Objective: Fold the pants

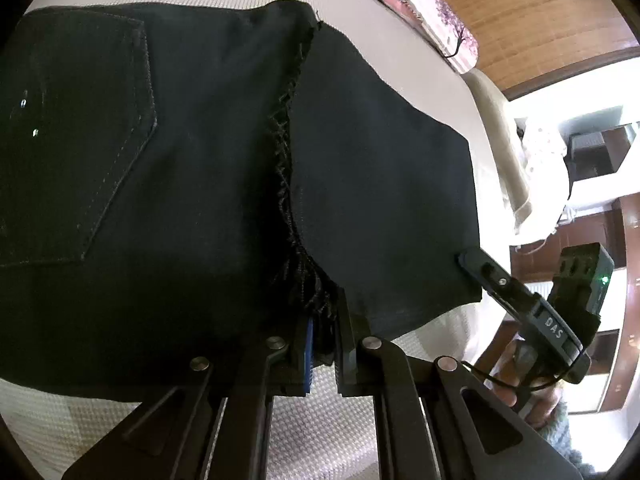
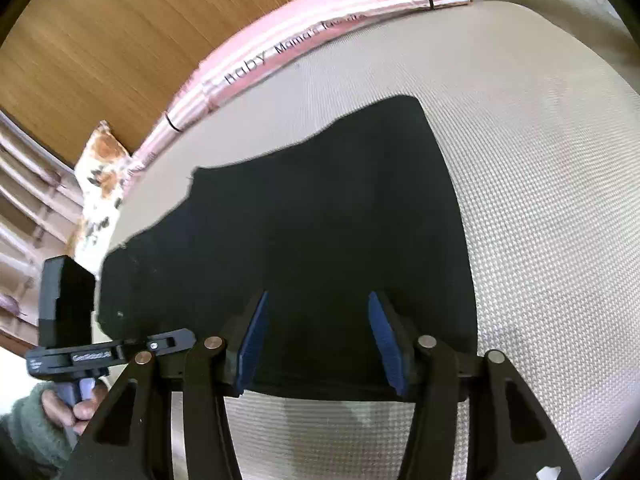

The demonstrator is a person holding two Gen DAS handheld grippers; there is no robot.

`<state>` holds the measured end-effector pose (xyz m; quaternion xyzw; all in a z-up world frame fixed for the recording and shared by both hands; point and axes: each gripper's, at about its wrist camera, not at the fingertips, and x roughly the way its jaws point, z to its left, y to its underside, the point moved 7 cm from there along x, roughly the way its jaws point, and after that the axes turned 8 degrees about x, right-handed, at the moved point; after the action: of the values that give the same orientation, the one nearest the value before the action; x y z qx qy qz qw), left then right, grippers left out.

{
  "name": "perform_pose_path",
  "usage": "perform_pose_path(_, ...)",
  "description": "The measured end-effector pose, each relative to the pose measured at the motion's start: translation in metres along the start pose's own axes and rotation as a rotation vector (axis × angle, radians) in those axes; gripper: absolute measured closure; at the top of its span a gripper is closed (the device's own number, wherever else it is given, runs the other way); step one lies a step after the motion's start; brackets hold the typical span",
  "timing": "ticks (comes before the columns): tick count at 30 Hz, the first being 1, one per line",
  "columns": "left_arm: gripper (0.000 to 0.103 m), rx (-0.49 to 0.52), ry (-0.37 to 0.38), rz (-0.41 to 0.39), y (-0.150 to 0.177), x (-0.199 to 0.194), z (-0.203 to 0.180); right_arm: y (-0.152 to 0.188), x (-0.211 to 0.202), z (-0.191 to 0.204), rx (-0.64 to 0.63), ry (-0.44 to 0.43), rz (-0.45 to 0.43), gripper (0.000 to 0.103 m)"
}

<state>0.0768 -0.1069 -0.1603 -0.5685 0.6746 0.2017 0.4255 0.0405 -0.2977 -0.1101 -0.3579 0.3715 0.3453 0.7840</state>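
black denim pants (image 1: 208, 168) lie flat on cream woven bedcover (image 2: 540, 220) | left gripper (image 1: 324, 344) at 6 o'clock clamped on frayed hem | right gripper (image 2: 316, 344) half-open astride hem, nothing held | pink striped cushion (image 2: 280, 44) at 12 o'clock

Surface: cream woven bed cover (image 2: 540, 184), fine dotted texture.
Pants: black pants (image 2: 320, 216) lie flat on the cover; far edge uneven and stepped, right edge straight.
Right tool: right tool (image 2: 318, 344) low in frame, blue pads (image 2: 252, 344) well apart, straddling the near edge of the pants; fabric lies between the pads, neither pad pressing it.
Left tool: left tool (image 2: 176, 338) at lower left, seen side-on; its tip meets the pants' left near corner, jaw state unreadable here.
Hand: hand (image 2: 76, 404) on its handle, green knitted sleeve (image 2: 28, 428).
Background: pink striped printed cloth (image 2: 280, 40) along the far bed edge; wooden floor (image 2: 100, 32); floral pillow (image 2: 102, 172).
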Motion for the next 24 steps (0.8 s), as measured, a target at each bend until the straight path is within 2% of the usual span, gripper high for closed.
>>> perform_pose_path(4,0.094,0.047,-0.042,0.007,0.0,-0.001,-0.004,0.001,0.004,0.002,-0.038,0.027,0.008,0.055)
perform_pose_path(8,0.084,0.096,-0.098,0.005,-0.003,-0.007,-0.011,-0.006,0.001,0.004,-0.036,0.026,0.018,0.054)
perform_pose_path(10,0.08,0.127,-0.158,-0.012,-0.008,-0.013,-0.014,-0.016,-0.002,0.008,-0.071,0.056,-0.013,0.054)
perform_pose_path(15,0.079,0.22,-0.267,-0.113,-0.017,-0.04,-0.015,-0.05,0.0,0.016,-0.146,0.129,-0.091,0.054)
perform_pose_path(18,0.073,0.315,-0.317,-0.181,-0.023,-0.043,-0.027,-0.074,0.01,0.019,-0.199,0.196,-0.129,0.055)
perform_pose_path(21,0.068,0.402,-0.32,-0.191,-0.025,-0.031,-0.044,-0.09,0.025,0.017,-0.223,0.236,-0.123,0.058)
perform_pose_path(24,0.068,0.443,-0.312,-0.151,-0.023,-0.012,-0.048,-0.1,0.041,0.011,-0.235,0.269,-0.109,0.066)
